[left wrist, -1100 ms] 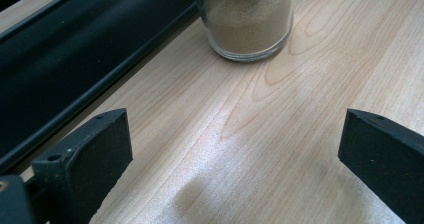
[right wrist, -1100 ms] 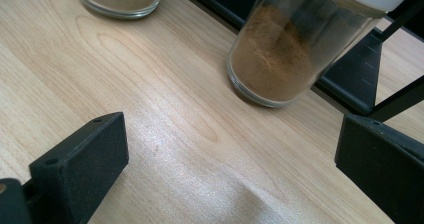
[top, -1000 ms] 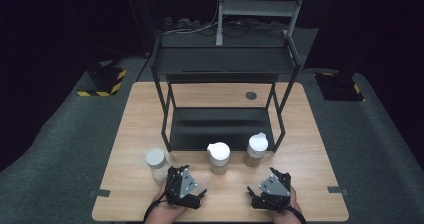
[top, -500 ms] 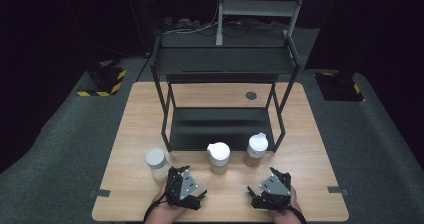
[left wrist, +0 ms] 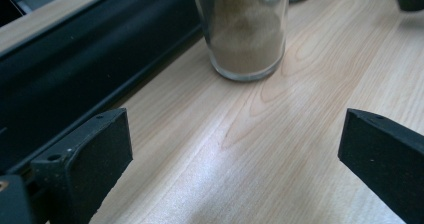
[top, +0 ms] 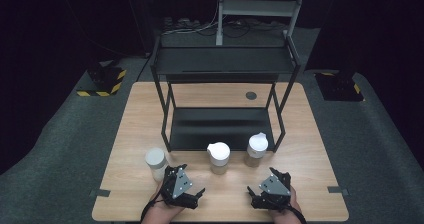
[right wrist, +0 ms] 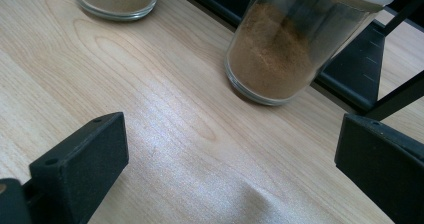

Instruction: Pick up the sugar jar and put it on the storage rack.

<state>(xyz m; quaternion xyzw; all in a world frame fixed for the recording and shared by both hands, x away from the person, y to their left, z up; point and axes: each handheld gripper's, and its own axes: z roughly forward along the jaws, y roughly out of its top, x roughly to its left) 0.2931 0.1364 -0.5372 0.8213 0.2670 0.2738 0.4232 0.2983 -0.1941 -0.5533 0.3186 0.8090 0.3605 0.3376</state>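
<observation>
No brand, label or readable writing can be seen on any of the jars or on the rack. Three clear glass jars with white lids are standing upright in a row on the light wooden table (top: 310, 134), just in front of the black metal two-level rack (top: 222, 64). The left gripper (top: 192, 196) is held low over the near edge of the table, and its jaws are wide apart with only bare wood between them. In the left gripper view, the middle glass jar with a white spouted lid (left wrist: 245, 29) is seen ahead of the jaws, near but not touched, and it is filled about halfway with a light brown powder. The left glass jar with a flat white lid (top: 155, 163) is standing just beside this gripper, on its left side, and what it holds cannot be told from the high view. The right gripper (top: 260, 196) is also held low at the near edge, with its jaws wide apart and nothing between them. In the right gripper view, the right glass jar with a white spouted lid (right wrist: 300, 44) is seen ahead and a little to the right of the jaws, apart from them, and a darker brown powder fills most of its visible part. This jar is standing just beside the front right leg of the rack.
</observation>
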